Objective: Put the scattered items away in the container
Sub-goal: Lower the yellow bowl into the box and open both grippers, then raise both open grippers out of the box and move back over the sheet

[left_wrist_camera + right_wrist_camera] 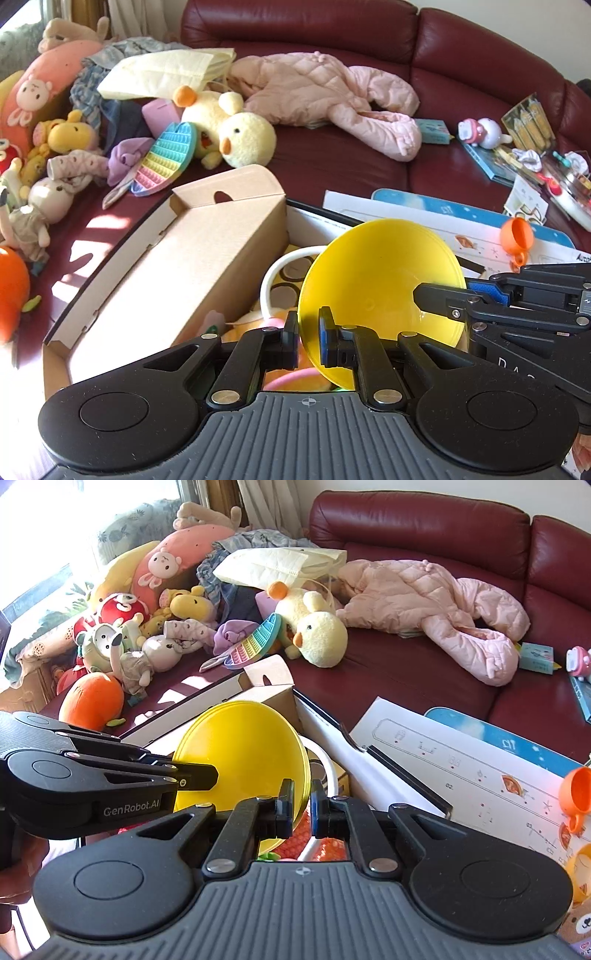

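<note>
A yellow plate (380, 280), round, plain, glossy and shallow, is held tilted on edge above the open cardboard box (177, 258). Its rim is clamped by the left gripper (308, 332) at the near edge and by the right gripper (303, 805) at the opposite edge, both jaws being closed on it. Soft toys and a white-rimmed item are seen inside the box beneath it. The box is set against a red sofa (369, 162) strewn with plush toys.

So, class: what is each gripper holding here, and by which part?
Both hold the same yellow bowl by its rim: the left gripper on one side, the right gripper on the opposite side.
</note>
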`<action>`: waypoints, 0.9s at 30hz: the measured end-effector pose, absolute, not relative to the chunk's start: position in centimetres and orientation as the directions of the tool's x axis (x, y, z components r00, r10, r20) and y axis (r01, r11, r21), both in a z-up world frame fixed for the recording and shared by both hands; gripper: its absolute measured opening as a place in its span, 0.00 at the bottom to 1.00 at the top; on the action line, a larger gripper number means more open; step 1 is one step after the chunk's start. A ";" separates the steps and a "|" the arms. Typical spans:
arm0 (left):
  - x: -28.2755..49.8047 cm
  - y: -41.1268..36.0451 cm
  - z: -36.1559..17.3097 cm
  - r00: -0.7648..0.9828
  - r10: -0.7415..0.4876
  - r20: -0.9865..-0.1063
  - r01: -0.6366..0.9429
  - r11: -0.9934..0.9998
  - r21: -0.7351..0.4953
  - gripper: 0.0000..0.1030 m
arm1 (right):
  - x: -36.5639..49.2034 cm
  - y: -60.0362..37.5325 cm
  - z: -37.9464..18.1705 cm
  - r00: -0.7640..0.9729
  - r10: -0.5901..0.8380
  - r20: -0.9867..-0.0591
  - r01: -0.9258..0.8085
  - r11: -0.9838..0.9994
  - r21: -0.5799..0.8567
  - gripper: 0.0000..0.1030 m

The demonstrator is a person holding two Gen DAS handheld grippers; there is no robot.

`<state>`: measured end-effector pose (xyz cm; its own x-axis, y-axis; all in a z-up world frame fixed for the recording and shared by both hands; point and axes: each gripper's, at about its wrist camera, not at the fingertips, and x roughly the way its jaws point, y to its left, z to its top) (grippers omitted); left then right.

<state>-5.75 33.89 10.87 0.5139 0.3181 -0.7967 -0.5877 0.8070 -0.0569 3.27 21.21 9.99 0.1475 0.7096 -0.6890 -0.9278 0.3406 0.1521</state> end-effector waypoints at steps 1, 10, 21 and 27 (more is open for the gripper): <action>-5.8 34.3 11.0 0.512 0.326 -0.795 -0.597 0.800 -0.055 0.05 | 3.2 21.7 10.0 0.147 0.712 -0.687 -0.931 0.334 0.147 0.10; -4.6 36.2 8.2 0.438 0.351 -0.828 -0.680 0.732 -0.050 0.72 | 4.5 20.9 9.0 0.200 0.709 -0.677 -0.919 0.376 0.121 0.65; -3.5 32.6 9.0 0.460 0.370 -0.807 -0.646 0.763 -0.019 0.77 | 5.6 16.4 8.7 0.193 0.692 -0.696 -0.887 0.426 0.178 0.71; -3.4 31.4 9.2 0.460 0.381 -0.802 -0.652 0.758 -0.014 0.79 | 5.3 15.1 10.0 0.174 0.717 -0.675 -0.896 0.400 0.194 0.75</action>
